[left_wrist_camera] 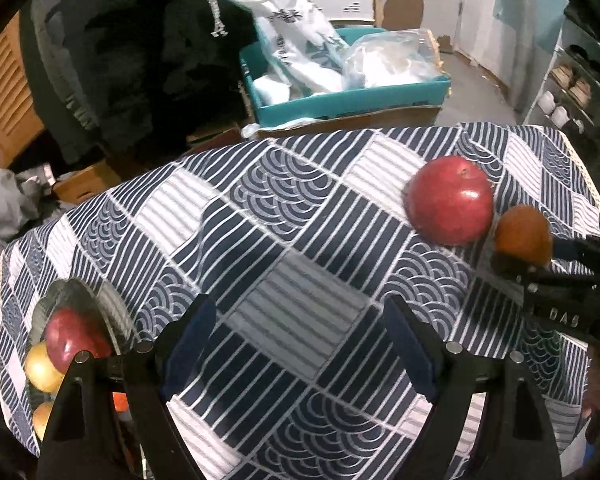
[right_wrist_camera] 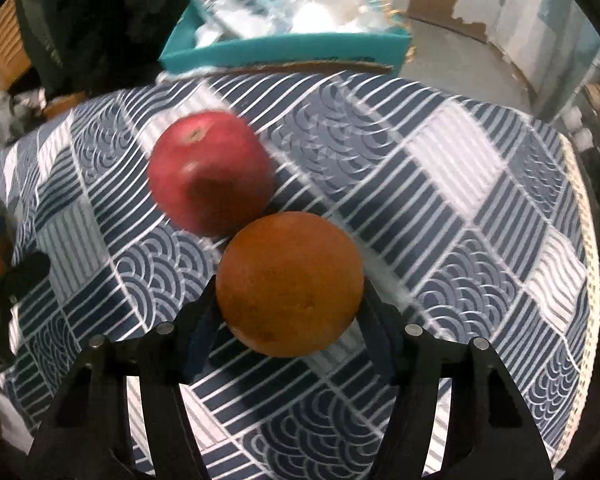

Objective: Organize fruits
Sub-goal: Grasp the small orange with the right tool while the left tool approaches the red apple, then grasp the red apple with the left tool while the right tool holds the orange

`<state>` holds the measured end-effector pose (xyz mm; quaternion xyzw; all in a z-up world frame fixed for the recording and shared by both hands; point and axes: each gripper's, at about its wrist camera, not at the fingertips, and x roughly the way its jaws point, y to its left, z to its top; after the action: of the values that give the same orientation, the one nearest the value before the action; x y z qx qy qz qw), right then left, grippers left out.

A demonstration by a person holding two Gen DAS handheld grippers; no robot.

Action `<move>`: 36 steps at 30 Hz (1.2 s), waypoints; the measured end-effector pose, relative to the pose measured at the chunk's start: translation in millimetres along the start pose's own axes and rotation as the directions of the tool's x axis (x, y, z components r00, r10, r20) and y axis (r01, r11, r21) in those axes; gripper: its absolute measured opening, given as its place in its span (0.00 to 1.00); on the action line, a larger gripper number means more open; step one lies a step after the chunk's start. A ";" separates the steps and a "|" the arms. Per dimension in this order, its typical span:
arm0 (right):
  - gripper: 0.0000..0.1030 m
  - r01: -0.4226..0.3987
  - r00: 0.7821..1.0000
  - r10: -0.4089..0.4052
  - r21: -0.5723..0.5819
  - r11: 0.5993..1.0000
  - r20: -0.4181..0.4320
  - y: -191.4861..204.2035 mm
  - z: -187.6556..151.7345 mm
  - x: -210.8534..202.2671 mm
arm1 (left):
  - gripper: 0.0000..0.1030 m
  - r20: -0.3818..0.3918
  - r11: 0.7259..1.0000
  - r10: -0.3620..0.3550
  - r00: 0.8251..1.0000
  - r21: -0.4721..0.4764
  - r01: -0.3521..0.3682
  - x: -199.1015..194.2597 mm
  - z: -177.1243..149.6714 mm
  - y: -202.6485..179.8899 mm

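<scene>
Near the tablecloth's (right_wrist_camera: 460, 168) far edge — right gripper (right_wrist_camera: 288, 312) clasps orange (right_wrist_camera: 288, 280); left gripper (left_wrist_camera: 300, 344) gapes empty.

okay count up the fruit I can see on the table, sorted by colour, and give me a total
Red: 2, the apple on the cloth and the apple in the bowl
Orange: 1, the orange between the right gripper's fingers
Yellow: 2, in the bowl
Total: 5

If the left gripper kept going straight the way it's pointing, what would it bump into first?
Most likely just the patterned tablecloth. The left gripper stands open over bare cloth with nothing between its fingers. The red apple and orange lie off to one side, though depth is hard to judge.
</scene>
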<state>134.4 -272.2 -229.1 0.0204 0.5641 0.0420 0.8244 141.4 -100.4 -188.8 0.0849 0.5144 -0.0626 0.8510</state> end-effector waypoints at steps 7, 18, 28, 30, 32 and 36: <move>0.62 0.052 0.997 -0.055 0.047 0.998 0.059 -30.5 12.6 -18.6 | 0.84 0.011 0.998 -0.068 0.998 0.018 0.068 2.6 16.3 -22.3; 0.62 0.109 0.989 -0.117 0.087 0.990 0.095 -62.4 17.6 -31.1 | 0.85 0.002 0.989 -0.133 0.991 0.069 0.133 21.4 45.0 -66.7; 0.62 0.127 0.988 -0.136 0.107 0.986 0.078 -77.1 10.9 -25.7 | 0.85 -0.031 0.982 -0.174 0.984 0.068 0.176 42.7 54.8 -90.0; 0.62 0.117 0.989 -0.127 0.120 0.986 0.078 -81.0 9.7 -26.1 | 0.85 -0.039 0.981 -0.180 0.983 0.064 0.182 48.1 56.2 -93.0; 0.62 0.117 0.989 -0.127 0.126 0.985 0.078 -83.7 8.9 -26.6 | 0.85 -0.049 0.981 -0.182 0.982 0.059 0.185 54.3 57.6 -95.7; 0.62 0.110 0.990 -0.122 0.136 0.984 0.078 -86.8 8.2 -25.9 | 0.85 -0.066 0.980 -0.193 0.979 0.042 0.196 64.9 60.4 -99.6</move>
<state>136.7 -360.8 -209.2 0.0437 0.5299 -0.0443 0.8457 204.4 -211.6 -226.8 0.0566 0.5446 -0.1554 0.8223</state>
